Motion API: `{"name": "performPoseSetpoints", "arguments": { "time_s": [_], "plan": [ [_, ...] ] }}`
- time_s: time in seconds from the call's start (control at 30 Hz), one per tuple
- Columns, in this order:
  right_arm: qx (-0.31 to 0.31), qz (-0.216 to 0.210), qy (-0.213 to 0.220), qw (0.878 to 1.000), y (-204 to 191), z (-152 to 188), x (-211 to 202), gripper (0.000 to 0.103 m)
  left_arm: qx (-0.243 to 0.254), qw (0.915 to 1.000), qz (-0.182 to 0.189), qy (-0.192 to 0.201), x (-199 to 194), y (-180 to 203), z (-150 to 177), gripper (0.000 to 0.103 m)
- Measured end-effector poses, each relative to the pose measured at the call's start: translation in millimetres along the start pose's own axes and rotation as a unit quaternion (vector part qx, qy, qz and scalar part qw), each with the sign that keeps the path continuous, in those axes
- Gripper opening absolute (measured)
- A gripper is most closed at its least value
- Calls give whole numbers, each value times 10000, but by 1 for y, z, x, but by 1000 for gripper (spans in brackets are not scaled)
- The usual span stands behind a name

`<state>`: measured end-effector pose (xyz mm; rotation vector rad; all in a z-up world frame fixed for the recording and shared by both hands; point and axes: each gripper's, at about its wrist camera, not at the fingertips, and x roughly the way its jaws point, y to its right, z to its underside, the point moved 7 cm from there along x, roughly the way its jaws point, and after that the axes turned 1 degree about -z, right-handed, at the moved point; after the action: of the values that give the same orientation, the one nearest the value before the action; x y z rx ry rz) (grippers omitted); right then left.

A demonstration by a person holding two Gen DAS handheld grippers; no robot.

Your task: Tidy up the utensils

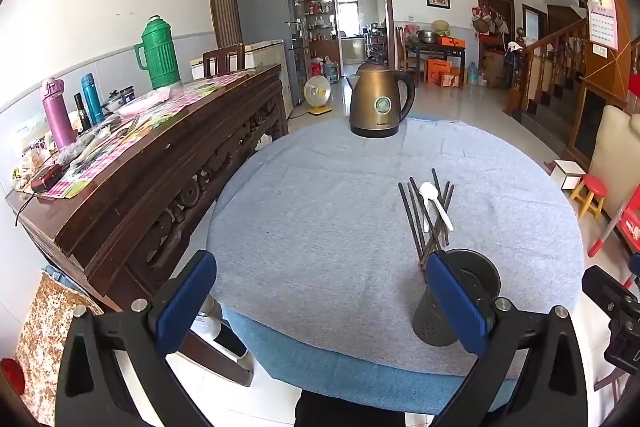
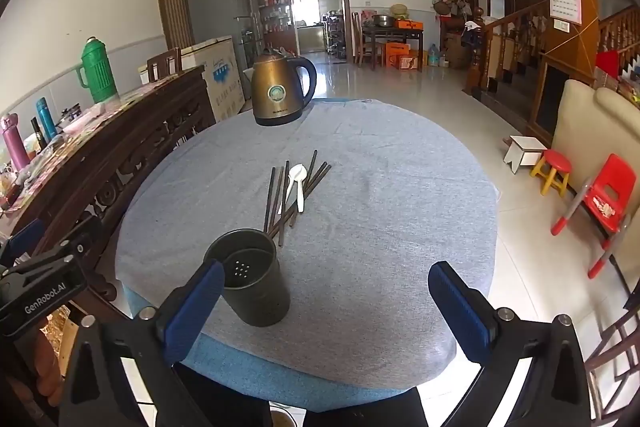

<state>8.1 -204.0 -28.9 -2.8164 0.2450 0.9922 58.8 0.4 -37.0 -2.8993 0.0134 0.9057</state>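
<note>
I see the dark chopsticks point(image 2: 298, 193) lying fanned in a loose bundle near the middle of the bench point(image 2: 400, 187), with a white spoon point(image 2: 299, 183) resting across them. Their near ends reach the rim of the dark cylindrical holder point(image 2: 256, 287), which stands upright just in front of them, toward the bench's near edge; its perforated floor is visible and nothing stands inside it. A bronze electric kettle point(image 2: 280, 91) stands at the far edge, well apart from the utensils. A grey-blue cloth covers the bench. My left tongs point(image 1: 320, 299) hang above the near edge with jaws spread wide, gripping nothing. My right tongs point(image 2: 326, 307) are likewise spread wide and empty, the holder just beside their left finger. A carved wooden sideboard point(image 1: 160, 163) runs along the left.
</note>
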Motion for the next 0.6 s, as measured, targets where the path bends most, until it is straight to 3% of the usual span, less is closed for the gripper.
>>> {"name": "performPoseSetpoints", "arguments": {
  "time_s": [0.6],
  "plan": [
    [111,-103,-12,9999,4,2,0,103,97,9999,-36,56,-8,7,1,103]
  ]
}}
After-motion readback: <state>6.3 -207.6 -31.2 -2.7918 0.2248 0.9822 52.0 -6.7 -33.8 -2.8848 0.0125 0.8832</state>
